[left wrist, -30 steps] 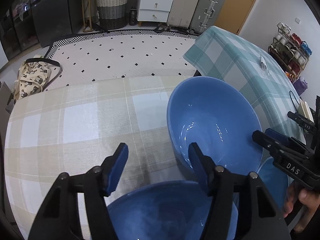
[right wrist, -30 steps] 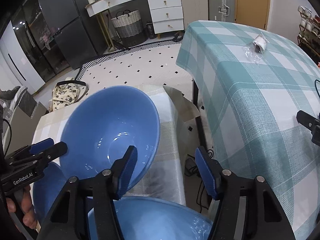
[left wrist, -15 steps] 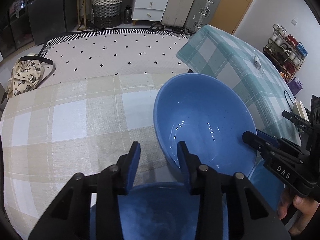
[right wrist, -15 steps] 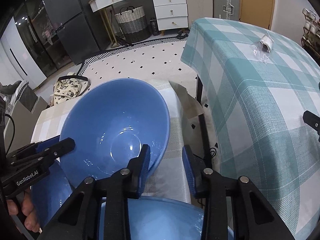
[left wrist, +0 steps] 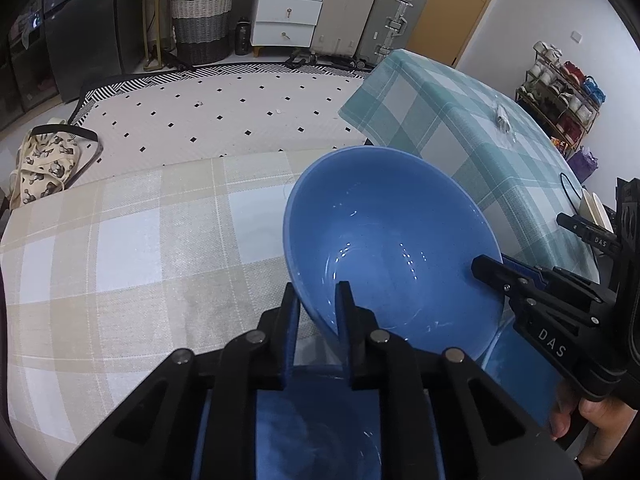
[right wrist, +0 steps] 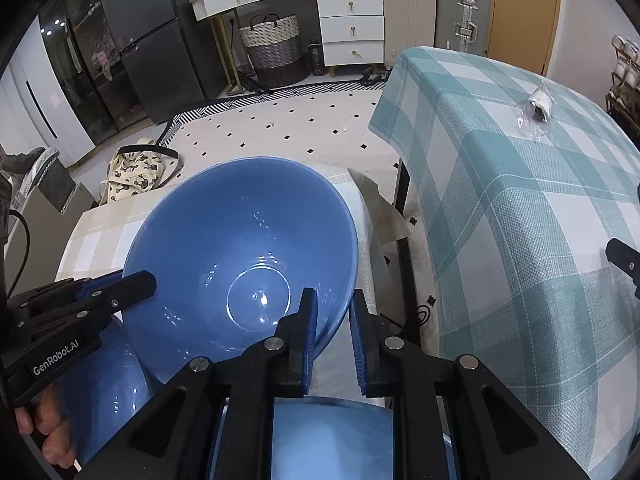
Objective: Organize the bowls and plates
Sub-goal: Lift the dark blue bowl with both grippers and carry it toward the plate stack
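large blue bowl (left wrist: pixel 392 256) tilted above the beige checked desk (left wrist: pixel 132 248), pinched at opposite rims. left gripper (left wrist: pixel 316 312) clamped on the near-left rim, jaws pressed to the wall; right gripper (right wrist: pixel 334 320) closing on the right rim, wall between its jaws. two-sided hold likely for steadying a wide bowl. more blue bowls (right wrist: pixel 332 436) just beneath, probably the stack.

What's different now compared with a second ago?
Both grippers closed on the big blue bowl: the left gripper has clamped its near-left rim, and the right gripper's jaws are closing on the opposite rim. The lower blue bowl and the beige checked tablecloth stayed put.
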A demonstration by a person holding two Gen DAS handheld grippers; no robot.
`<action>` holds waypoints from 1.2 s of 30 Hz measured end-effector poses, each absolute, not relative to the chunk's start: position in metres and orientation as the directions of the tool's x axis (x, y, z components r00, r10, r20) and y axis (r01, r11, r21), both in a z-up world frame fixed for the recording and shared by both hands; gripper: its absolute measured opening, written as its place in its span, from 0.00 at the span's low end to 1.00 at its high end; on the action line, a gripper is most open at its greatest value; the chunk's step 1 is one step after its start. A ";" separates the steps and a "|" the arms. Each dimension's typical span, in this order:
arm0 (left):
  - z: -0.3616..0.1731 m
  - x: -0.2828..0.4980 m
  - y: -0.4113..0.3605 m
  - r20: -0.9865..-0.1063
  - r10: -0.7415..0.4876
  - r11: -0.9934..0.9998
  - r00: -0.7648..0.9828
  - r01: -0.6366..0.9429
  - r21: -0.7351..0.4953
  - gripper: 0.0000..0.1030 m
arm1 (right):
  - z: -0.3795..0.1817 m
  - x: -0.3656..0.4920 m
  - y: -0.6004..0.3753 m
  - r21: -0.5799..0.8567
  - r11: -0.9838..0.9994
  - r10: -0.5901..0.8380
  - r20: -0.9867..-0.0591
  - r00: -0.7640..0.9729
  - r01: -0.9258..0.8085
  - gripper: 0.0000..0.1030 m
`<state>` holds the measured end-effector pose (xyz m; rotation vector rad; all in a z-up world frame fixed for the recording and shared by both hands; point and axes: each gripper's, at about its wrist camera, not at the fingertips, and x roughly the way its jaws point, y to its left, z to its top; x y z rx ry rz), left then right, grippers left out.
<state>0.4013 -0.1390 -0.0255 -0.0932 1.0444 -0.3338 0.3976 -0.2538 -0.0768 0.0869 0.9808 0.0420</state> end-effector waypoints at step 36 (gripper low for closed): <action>0.043 0.368 -0.147 -0.753 -0.308 0.947 0.581 0.267 -0.181 0.14 | -0.017 0.358 -0.259 0.076 0.997 0.060 -0.727 0.684 -0.006 0.15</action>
